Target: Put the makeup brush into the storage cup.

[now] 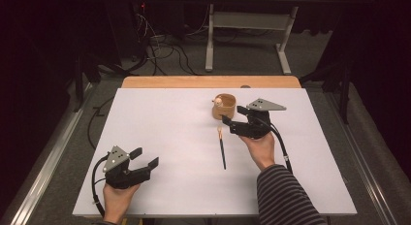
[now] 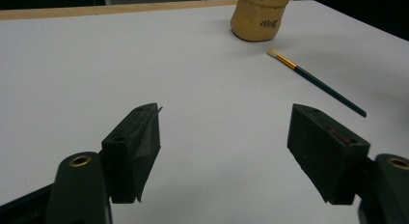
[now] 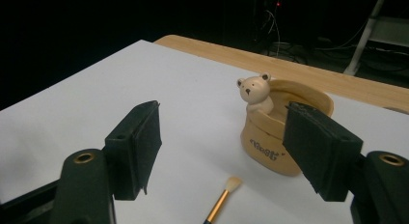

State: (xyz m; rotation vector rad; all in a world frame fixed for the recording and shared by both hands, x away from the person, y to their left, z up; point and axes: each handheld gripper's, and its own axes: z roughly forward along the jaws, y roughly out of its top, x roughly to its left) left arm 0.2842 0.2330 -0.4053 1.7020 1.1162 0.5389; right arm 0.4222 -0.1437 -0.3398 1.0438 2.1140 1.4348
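Because the paintbrush (image 1: 222,148) lies flat on the white desk (image 1: 169,137) with its bristle end toward the tan cup (image 1: 224,106), the work in hand seems to be lifting the brush and putting it into that cup. The brush rests just in front of the cup, near it but not touching, and its dark handle points back toward the person. A small bear figure (image 3: 255,92) looks over the rim of the cup, so the free opening is on the side away from the bear.

The right gripper (image 1: 233,119) hovers just beside the cup, above the bristle end of the brush, and its jaws stand wide apart with nothing between them. The right hand (image 1: 260,147) holds it from behind, the wrist bent so the jaws point to the far left. In the right gripper view, one jaw stands in front of the cup's wall; I cannot tell if it touches.

The left gripper (image 1: 144,157) waits near the front left of the desk, well apart from the brush. Its jaws are also spread and empty, pointing across the desk toward the cup.
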